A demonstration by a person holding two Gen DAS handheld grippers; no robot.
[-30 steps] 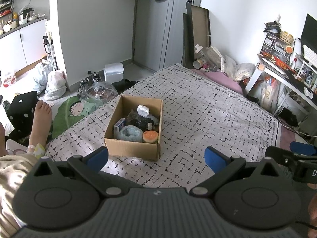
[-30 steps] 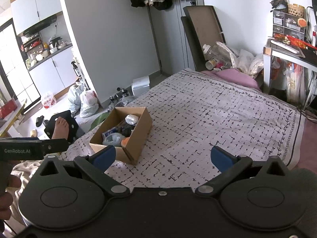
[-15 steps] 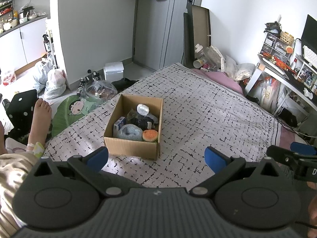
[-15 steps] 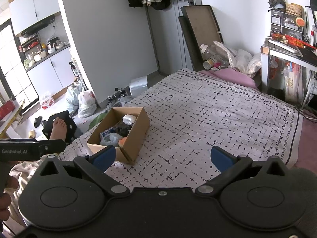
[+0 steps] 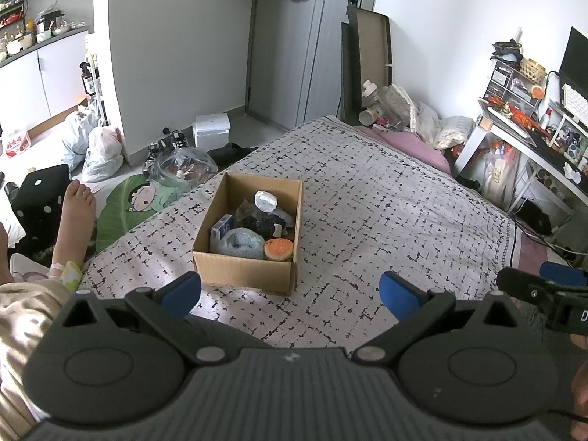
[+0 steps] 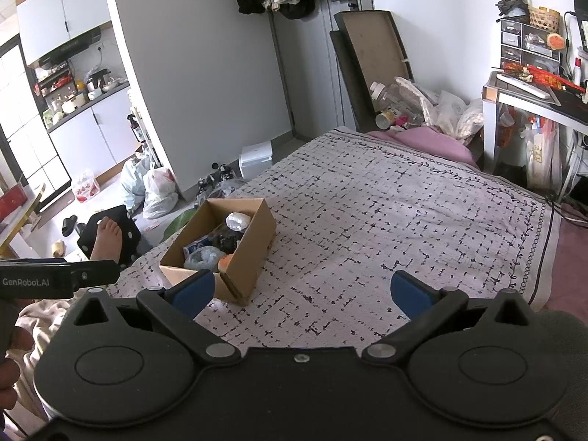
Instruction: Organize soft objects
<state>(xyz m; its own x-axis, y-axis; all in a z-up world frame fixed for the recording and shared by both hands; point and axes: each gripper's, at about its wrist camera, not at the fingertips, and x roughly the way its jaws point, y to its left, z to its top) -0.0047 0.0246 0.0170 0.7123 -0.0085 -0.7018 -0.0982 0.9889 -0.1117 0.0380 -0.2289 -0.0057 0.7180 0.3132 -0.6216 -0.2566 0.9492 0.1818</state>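
Both tongs, left (image 5: pixel 290 292) and right (image 6: pixel 301 290), spread wide and empty, cardboard box (image 5: pixel 242 275) of seemingly soft items on bedspread (image 5: pixel 386 220)

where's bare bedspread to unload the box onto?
Widest free patch: bedspread right of the cardboard box, up to the pink pillow. A narrower strip lies between the box and both open grippers, left and right. The box interior is crowded; the floor left of the bed is cluttered.

Bright daylight from the left, sharp focus, soft shadows, strong fisheye bending at edges.
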